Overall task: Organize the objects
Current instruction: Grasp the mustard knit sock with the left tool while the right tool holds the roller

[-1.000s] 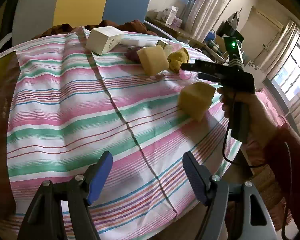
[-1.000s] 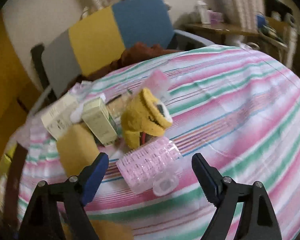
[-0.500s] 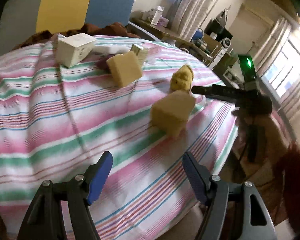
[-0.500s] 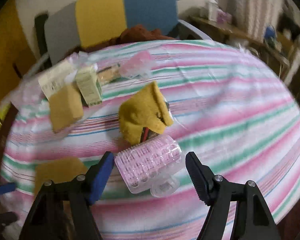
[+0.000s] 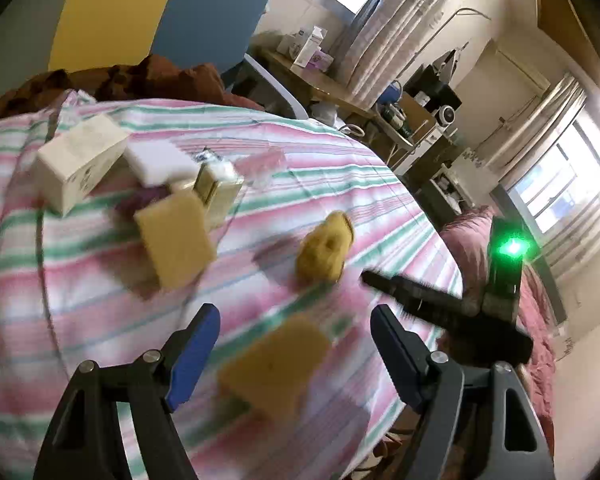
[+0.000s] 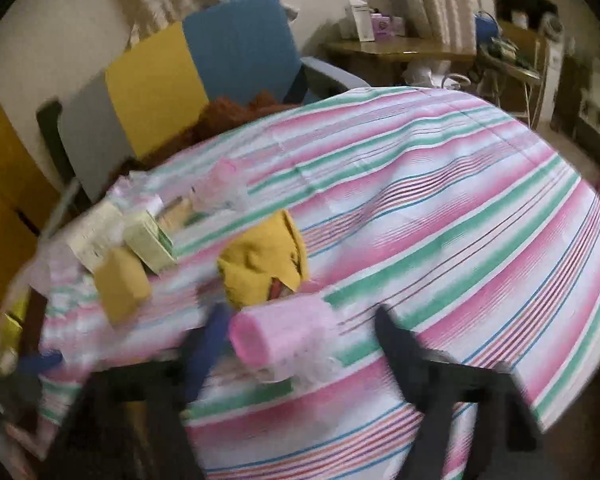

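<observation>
Roughly counted, by line:
Sponges: 2 yellow foam blocks, porous and squarish; sponge 1 (image 5: 274,364) lies low in the middle of the left wrist view, sponge 2 (image 5: 175,240) left of centre, leaning on the cartons.
Cartons: 2 cardboard boxes, 1 large white carton (image 5: 78,162) at upper left and 1 small cream carton (image 5: 219,188) just right of it; a flat white pad (image 5: 156,159) lies between them.
Plush toy: 1 yellow fuzzy plush toy (image 6: 262,264), lumpy, at centre of the right wrist view, touching the roller's far side.
Hair roller: 1 pink plastic hair roller (image 6: 280,330), cylindrical and ribbed, blurred, low centre in the right wrist view.
Wrapper: 1 crinkled clear wrapper (image 6: 224,188) with pink inside, upper left of the toy.
Cloth: 1 striped tablecloth (image 6: 440,220), pink, green and white, woven, draped over a round top.
Left gripper (image 5: 296,346): 2 blue-padded fingers spread wide and opening; sponge 1 sits between them, untouched as far as the blur shows.
Right gripper (image 6: 296,338): 2 fingers opening, wide apart; the roller lies between them, nearer the left finger, with a clear gap to the right finger.
</observation>
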Demonstrator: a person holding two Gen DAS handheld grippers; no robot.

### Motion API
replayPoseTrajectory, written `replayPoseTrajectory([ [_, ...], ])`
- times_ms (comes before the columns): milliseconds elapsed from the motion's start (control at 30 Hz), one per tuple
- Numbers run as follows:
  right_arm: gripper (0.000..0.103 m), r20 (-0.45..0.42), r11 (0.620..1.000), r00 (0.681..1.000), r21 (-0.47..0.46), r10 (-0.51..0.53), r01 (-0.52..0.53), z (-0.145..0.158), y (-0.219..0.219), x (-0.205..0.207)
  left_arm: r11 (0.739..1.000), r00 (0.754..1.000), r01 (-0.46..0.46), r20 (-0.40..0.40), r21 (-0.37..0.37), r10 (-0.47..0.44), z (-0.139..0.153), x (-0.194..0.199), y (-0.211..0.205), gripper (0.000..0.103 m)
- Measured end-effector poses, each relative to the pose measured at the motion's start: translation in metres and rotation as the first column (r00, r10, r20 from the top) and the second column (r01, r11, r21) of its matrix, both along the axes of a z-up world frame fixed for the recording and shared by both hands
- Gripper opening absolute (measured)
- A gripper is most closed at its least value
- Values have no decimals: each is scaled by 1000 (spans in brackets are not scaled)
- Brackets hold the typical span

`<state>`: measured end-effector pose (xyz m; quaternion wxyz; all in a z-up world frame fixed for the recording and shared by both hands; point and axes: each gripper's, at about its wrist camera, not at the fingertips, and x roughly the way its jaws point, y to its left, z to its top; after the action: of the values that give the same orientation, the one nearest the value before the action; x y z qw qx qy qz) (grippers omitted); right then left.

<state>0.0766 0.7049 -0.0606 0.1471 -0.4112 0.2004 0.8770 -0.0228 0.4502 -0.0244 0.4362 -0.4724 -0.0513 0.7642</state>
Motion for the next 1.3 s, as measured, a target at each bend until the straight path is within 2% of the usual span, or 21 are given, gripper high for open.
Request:
replayPoseTrajectory([
  [133, 76, 69, 998, 998, -67, 6, -1, -22, 5, -14, 999, 1000, 18, -7, -42, -18, 1, -16, 32, 79],
  [200, 60, 84, 994, 995, -102, 44, -35, -28, 5, -19, 997, 1000, 22, -9, -73, -23, -1, -22, 44, 79],
  [233, 60, 89, 992, 994, -118, 55, -44, -30, 5, -19, 996, 1000, 28, 1, -79, -28, -3, -26, 51, 79],
  [333, 65, 90, 987, 994, -156, 66, -51, -27, 4, -17, 995, 999, 32, 19, -95, -30, -8, -36, 64, 79],
  [400, 91, 87, 987, 993, -145, 76, -63, -23, 1, -14, 993, 999, 37, 24, -109, -34, -12, -41, 71, 79],
  [433, 96, 86, 989, 992, -122, 94, -83, -20, -2, -13, 992, 999, 42, 16, -121, -40, -14, -43, 75, 79],
  [533, 98, 116, 990, 984, -54, 139, -134, -21, -17, -14, 988, 999, 53, 12, -144, -52, -19, -44, 81, 79],
  [567, 97, 138, 989, 979, -29, 150, -148, -25, -23, -18, 987, 998, 58, 15, -151, -57, -21, -45, 83, 79],
  [600, 92, 161, 988, 975, -6, 150, -151, -28, -27, -21, 986, 998, 61, 17, -156, -59, -22, -44, 85, 79],
  [667, 74, 188, 985, 968, 12, 168, -173, -33, -30, -27, 984, 997, 72, 30, -164, -67, -27, -46, 91, 79],
  [700, 74, 186, 982, 967, 31, 177, -186, -33, -31, -27, 984, 997, 74, 40, -163, -68, -29, -46, 94, 79],
  [833, 73, 183, 987, 970, -15, 162, -162, -33, -21, -23, 984, 990, 87, 123, -153, -68, -41, -55, 111, 79],
  [867, 68, 181, 989, 972, -35, 149, -145, -34, -15, -19, 984, 986, 96, 148, -149, -74, -45, -57, 116, 79],
  [967, 68, 181, 991, 975, -56, 129, -121, -33, -6, -18, 980, 963, 151, 244, -132, -115, -56, -61, 136, 79],
  [1000, 68, 180, 991, 976, -61, 126, -117, -33, -5, -16, 977, 948, 173, 291, -123, -131, -63, -62, 143, 79],
  [1133, 68, 180, 991, 976, -60, 125, -116, -33, -3, -17, 978, 918, 199, 363, -69, -161, -73, -58, 155, 79],
  [1200, 68, 181, 992, 976, -57, 123, -115, -33, -3, -17, 977, 925, 192, 349, -90, -149, -77, -53, 158, 76],
  [1233, 68, 180, 992, 976, -57, 121, -112, -33, -3, -17, 979, 933, 176, 333, -104, -133, -78, -53, 158, 69],
  [1267, 68, 179, 992, 977, -57, 119, -110, -33, -2, -17, 981, 937, 157, 330, -111, -113, -82, -54, 156, 57],
  [1300, 68, 178, 992, 977, -57, 117, -109, -33, -2, -16, 986, 936, 134, 339, -96, -94, -85, -56, 152, 50],
])
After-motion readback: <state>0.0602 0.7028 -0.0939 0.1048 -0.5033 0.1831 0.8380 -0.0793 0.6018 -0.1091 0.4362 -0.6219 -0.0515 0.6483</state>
